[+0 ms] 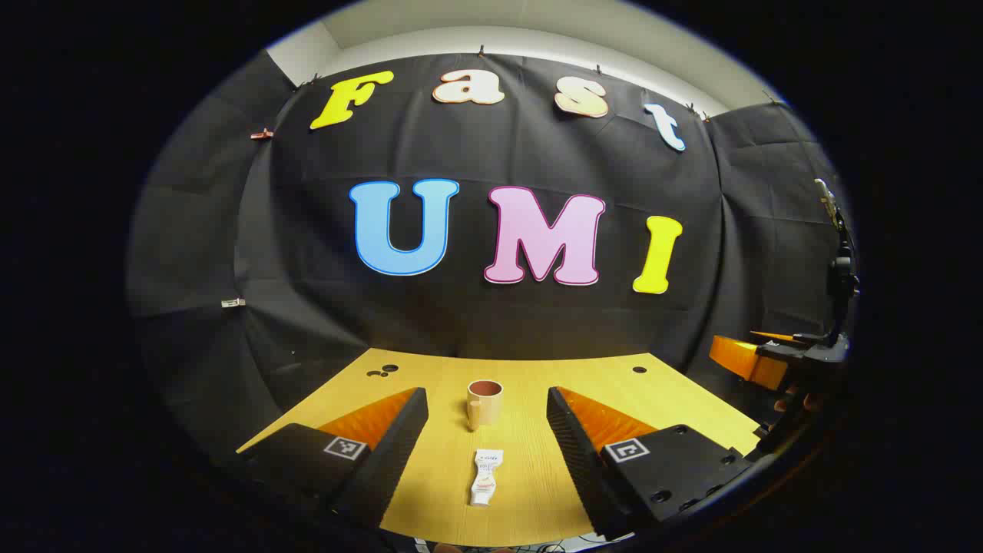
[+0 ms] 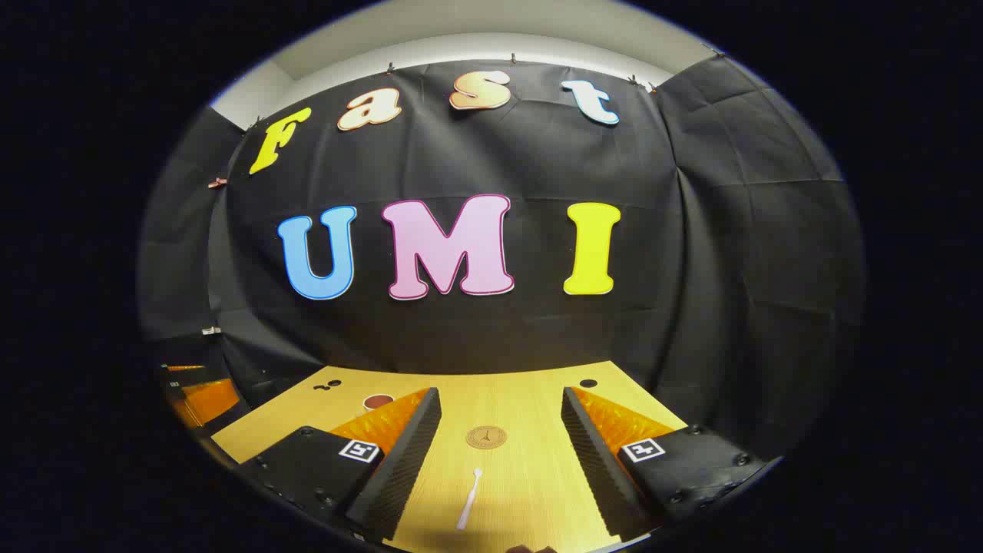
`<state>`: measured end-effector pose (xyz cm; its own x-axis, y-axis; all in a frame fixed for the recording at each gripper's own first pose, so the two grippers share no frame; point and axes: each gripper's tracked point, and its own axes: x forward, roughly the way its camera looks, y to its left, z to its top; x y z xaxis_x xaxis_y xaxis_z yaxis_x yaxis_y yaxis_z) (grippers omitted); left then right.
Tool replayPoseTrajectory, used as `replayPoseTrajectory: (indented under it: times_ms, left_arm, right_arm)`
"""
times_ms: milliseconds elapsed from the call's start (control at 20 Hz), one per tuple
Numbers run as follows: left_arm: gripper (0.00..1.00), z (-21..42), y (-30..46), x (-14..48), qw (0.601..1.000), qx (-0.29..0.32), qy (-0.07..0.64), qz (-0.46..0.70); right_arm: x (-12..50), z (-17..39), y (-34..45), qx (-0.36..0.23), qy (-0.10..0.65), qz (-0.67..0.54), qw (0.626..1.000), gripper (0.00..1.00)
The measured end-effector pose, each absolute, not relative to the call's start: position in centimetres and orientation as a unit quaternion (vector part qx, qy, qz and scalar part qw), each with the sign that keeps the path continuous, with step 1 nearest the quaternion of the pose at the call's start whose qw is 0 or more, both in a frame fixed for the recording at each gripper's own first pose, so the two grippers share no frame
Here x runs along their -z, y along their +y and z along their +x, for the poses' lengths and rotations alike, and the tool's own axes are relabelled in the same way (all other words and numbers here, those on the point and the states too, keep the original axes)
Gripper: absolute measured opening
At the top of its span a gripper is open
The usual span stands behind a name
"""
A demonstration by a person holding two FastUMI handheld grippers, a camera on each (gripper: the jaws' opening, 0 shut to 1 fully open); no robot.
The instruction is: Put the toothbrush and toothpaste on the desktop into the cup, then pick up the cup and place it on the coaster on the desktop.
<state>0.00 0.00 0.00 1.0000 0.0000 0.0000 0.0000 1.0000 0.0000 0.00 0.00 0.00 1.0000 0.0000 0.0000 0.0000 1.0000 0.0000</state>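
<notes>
Desktop [image 1: 676, 399] of pale yellow wood runs out ahead of you to the black cloth wall, and both of your grippers hang above its near edge with nothing in them. In the left gripper view your left gripper [image 1: 487, 411] is spread wide, released, its two dark ribbed fingers [image 1: 399, 445] flanking an open lane of wood. Straight down that lane, farther off, stands the cup [image 1: 484, 402], upright, brown inside with its mouth open. Nearer to you on the same line lies the toothpaste [image 1: 484, 478], a white tube flat on the wood, lengthwise toward the cup and well apart from it. Nothing lies between tube and cup. Small dark holes [image 1: 382, 372] mark the far left of the top, with another at the far right. At the right edge of that view you can see the orange and black body of the other gripper [image 1: 756, 357], off beyond the table's side. In the right gripper view your right gripper [image 2: 501, 418] is likewise released and wide apart. Between its fingers the toothbrush [image 2: 469, 499] lies flat and white, close to the near edge, and farther on sits the round brown coaster [image 2: 485, 437], bare. The cup's rim [image 2: 378, 401] peeks over the left finger, far left.
</notes>
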Motion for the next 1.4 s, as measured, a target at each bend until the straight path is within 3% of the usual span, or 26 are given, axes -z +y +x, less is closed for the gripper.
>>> replayPoseTrajectory:
  times_ms: [750,1400]
  left_arm:
    - [0.96,3.9,0.7,1.0,0.999,-0.018,0.030,-0.016]
    - [0.97,8.6,0.7,6.0,0.996,-0.018,0.083,-0.003]
  right_arm:
    - [2.5,3.3,0.0,-0.019,0.035,0.005,0.999,0.97]
    - [3.9,6.8,-0.2,-0.050,0.051,0.002,0.997,0.97]
